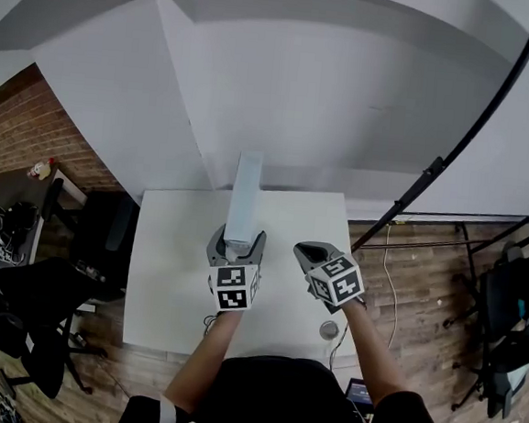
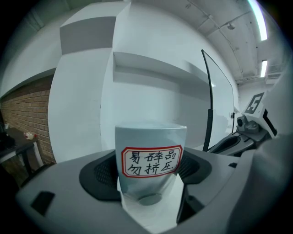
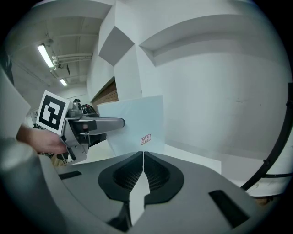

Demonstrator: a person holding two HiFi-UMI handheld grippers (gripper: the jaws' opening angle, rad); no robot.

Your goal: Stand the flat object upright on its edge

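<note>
A flat pale blue box (image 1: 244, 193) stands upright on its narrow edge on the white table (image 1: 172, 272). It carries a red-bordered label (image 2: 151, 161). My left gripper (image 1: 237, 242) straddles the box's near end, jaws wide, and I see no firm press of the pads on its faces. In the left gripper view the box (image 2: 150, 141) fills the gap between the pads. My right gripper (image 1: 305, 252) hovers to the right of the box, shut and empty. The right gripper view shows the box (image 3: 137, 121) side-on with the left gripper (image 3: 98, 124) at its near end.
A small round object (image 1: 329, 329) lies near the table's front right corner, with a cable beside it. A black pole (image 1: 454, 149) leans at the right. Black chairs (image 1: 17, 309) and a brick wall (image 1: 23, 130) are at the left.
</note>
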